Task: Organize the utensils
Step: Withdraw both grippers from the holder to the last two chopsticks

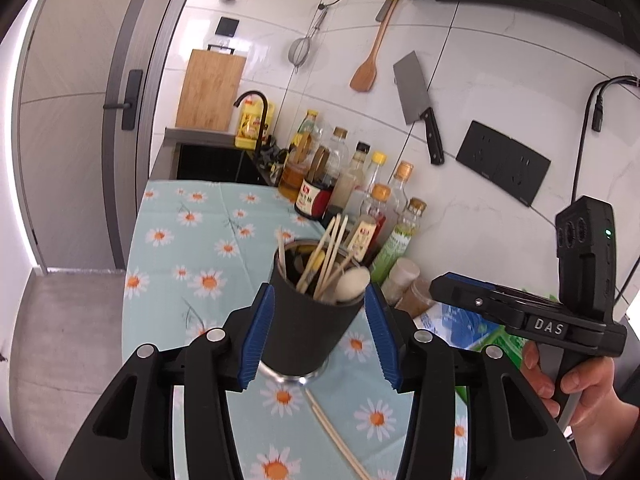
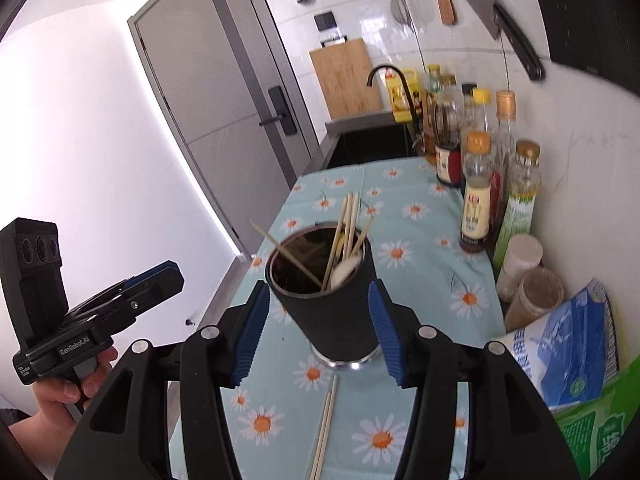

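Note:
A black cup (image 1: 308, 320) with a steel base stands upright on the daisy-print cloth (image 1: 208, 248), holding several wooden chopsticks and a white spoon (image 1: 352, 284). A loose pair of chopsticks (image 1: 336, 436) lies on the cloth in front of the cup. My left gripper (image 1: 320, 300) is open, and the cup shows between its blue pads but beyond them, untouched. My right gripper (image 2: 319, 288) is also open, framing the same cup (image 2: 328, 308) with gaps on both sides and the loose chopsticks (image 2: 326, 420) below it. Each gripper appears at the edge of the other's view, apart from the cup.
Sauce and oil bottles (image 2: 476, 192) line the tiled wall, with two spice jars (image 2: 532, 296) and plastic bags (image 2: 576, 340) near the right. Beyond the cloth are a black sink and faucet (image 1: 256, 120) and a wooden board (image 1: 210, 88). A cleaver (image 1: 416, 100) hangs above. The counter drops off at the left.

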